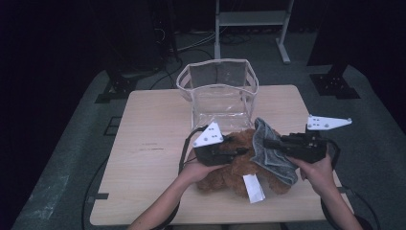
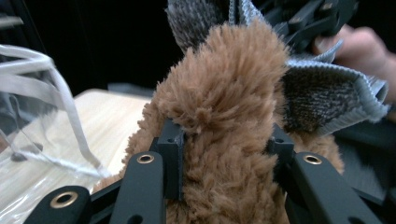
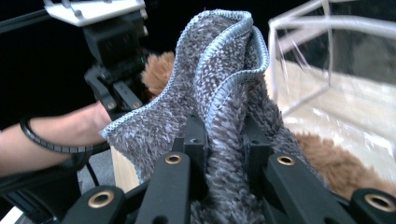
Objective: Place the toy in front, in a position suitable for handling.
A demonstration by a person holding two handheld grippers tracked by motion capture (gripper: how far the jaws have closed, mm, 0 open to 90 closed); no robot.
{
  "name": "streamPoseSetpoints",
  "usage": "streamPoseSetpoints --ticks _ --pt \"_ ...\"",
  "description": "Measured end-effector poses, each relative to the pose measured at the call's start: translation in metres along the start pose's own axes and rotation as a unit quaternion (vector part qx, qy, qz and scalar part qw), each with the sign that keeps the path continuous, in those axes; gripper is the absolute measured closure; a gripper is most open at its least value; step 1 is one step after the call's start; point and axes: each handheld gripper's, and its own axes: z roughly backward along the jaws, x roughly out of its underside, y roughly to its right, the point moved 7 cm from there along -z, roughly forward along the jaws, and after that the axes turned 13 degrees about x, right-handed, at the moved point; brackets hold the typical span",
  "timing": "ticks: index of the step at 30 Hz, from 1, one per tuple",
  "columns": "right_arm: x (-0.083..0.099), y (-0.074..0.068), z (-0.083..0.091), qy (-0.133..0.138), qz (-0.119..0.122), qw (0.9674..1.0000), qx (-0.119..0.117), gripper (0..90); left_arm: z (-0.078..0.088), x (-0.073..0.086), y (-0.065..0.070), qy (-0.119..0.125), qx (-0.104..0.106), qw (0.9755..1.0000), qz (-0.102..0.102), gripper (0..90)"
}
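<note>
A brown plush toy point(image 1: 233, 165) lies near the table's front edge with a white tag point(image 1: 253, 188) sticking out. A grey cloth point(image 1: 273, 152) with a pale blue hem drapes over its right side. My left gripper point(image 1: 242, 151) is shut on a tuft of the brown plush point(image 2: 224, 116), its jaws pressed into the fur. My right gripper point(image 1: 268, 143) is shut on a bunched fold of the grey cloth point(image 3: 219, 107). The two grippers point toward each other over the toy.
A clear plastic bag point(image 1: 218, 91) with white trim stands open behind the toy, at the table's far middle. The wooden table point(image 1: 148, 143) has bare surface to the left. A white metal frame point(image 1: 251, 24) stands on the floor beyond.
</note>
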Motion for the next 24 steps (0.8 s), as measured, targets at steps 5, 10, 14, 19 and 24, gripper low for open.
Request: streamPoseSetpoints --ticks 5,10,14,19,24 --pt "-0.008 -0.011 -0.017 -0.013 0.015 0.9998 0.007 76.2 0.018 0.008 -0.006 0.031 -0.009 0.9991 0.027 61.1" --pt "0.015 -0.005 -0.037 -0.048 0.003 0.9988 0.011 76.3 0.036 0.016 -0.009 0.035 -0.024 0.9985 0.034 61.5" --pt "0.036 0.011 -0.043 -0.072 -0.024 0.9967 0.030 76.5 0.037 0.022 -0.010 0.025 -0.028 0.9988 0.032 61.5" --pt "0.021 0.004 -0.040 -0.036 -0.023 0.9989 0.021 76.7 0.030 0.022 -0.006 0.016 -0.020 0.9993 0.028 61.3" --pt "0.021 0.001 -0.040 -0.037 -0.016 0.9990 0.020 76.8 0.033 0.015 -0.006 0.020 -0.023 0.9993 0.019 61.3"
